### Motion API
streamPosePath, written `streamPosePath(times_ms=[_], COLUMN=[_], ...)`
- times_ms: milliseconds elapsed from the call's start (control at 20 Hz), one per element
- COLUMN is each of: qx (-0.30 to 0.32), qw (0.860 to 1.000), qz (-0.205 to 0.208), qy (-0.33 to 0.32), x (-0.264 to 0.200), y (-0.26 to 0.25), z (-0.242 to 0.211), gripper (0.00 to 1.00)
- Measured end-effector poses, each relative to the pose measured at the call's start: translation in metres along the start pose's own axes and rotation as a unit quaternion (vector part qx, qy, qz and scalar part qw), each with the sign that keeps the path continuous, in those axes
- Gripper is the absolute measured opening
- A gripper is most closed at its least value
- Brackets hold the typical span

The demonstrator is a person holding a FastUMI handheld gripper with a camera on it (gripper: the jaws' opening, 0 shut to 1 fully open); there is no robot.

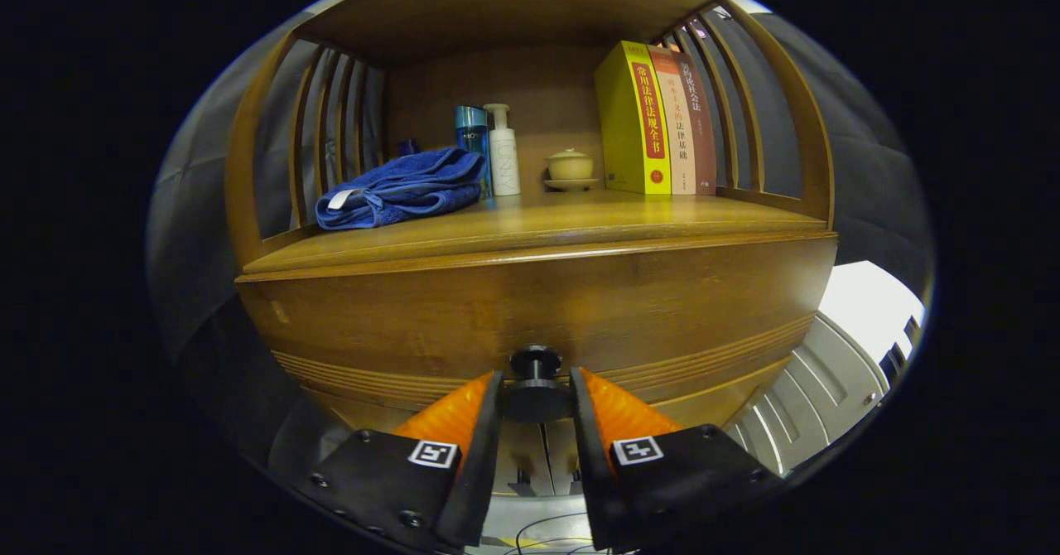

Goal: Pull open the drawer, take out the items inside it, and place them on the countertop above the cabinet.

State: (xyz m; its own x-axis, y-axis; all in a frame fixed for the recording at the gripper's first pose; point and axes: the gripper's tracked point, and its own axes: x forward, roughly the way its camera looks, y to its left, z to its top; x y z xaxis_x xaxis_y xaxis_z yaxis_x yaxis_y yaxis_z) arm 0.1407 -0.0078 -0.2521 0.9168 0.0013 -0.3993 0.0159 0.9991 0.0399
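Drawer (pixel 538 306) sitting closed under countertop (pixel 530 224), knob (pixel 535 389) lying between fingers; your gripper (pixel 535 402) is clamping on knob, pull axis pointing straight back toward you

The drawer (pixel 538 306) interior is concealed behind its closed front, the fingers (pixel 484 422) cover both sides of the knob (pixel 536 389), and the towel (pixel 402 189) hides the bottle (pixel 472 137) base.
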Motion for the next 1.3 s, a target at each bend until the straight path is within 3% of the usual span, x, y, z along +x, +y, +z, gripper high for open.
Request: streamPosePath(times_ms=[250,600,1300], qx=[-0.003,0.001,-0.003], qw=[1.0,1.0,1.0], qz=[-0.001,-0.003,-0.013], qy=[0.004,0.009,0.027], x=[-0.002,-0.022,-0.122], y=[0.001,0.0,0.001], z=[-0.001,-0.008,-0.041], gripper=[0.46,0.46,0.46])
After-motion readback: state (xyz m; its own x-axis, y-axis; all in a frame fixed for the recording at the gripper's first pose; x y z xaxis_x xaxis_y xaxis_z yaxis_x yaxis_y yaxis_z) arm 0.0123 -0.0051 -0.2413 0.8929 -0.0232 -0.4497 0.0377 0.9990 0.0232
